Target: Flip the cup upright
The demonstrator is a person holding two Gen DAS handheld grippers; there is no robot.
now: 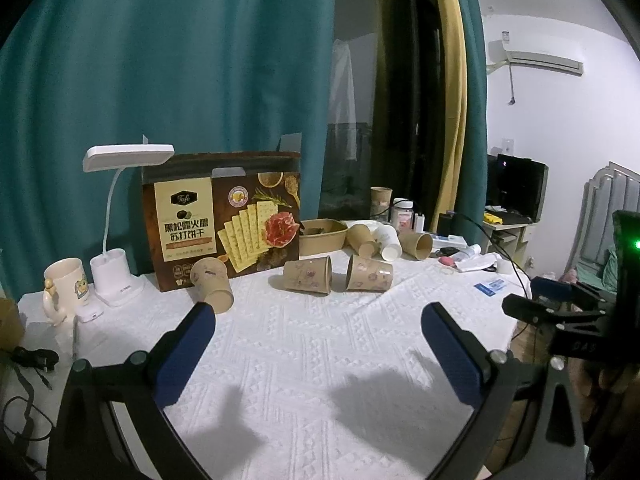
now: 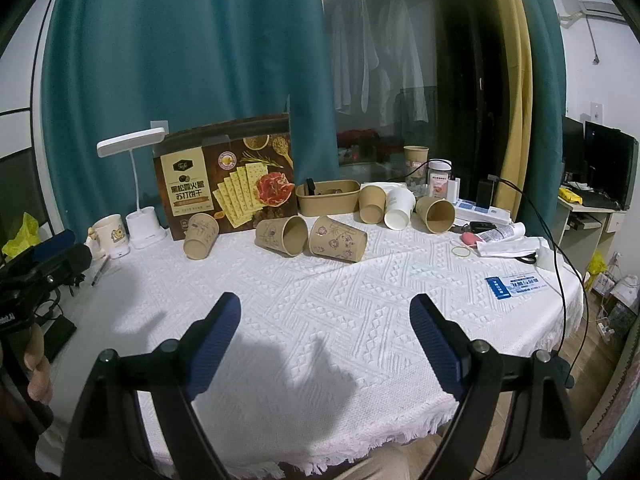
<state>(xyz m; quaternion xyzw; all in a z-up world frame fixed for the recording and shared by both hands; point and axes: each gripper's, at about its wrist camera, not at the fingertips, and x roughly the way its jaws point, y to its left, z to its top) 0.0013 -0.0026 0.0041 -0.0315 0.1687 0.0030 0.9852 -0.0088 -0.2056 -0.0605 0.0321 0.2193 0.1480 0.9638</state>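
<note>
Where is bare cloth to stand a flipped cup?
Free: the tablecloth between both open tongs and the three printed cups, across to the blue card. Crowded: the back row by the cracker box, paper tray and plain cups.

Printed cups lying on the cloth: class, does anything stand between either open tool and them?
Nothing visible does. Bare tablecloth lies between the right tool and the three printed cups, and likewise ahead of the left tool. The cracker box stands behind them.

Both wrist views hang low over the near table [image 1: 320, 360] edge, facing the cracker box [image 2: 228, 184], side by side.
</note>
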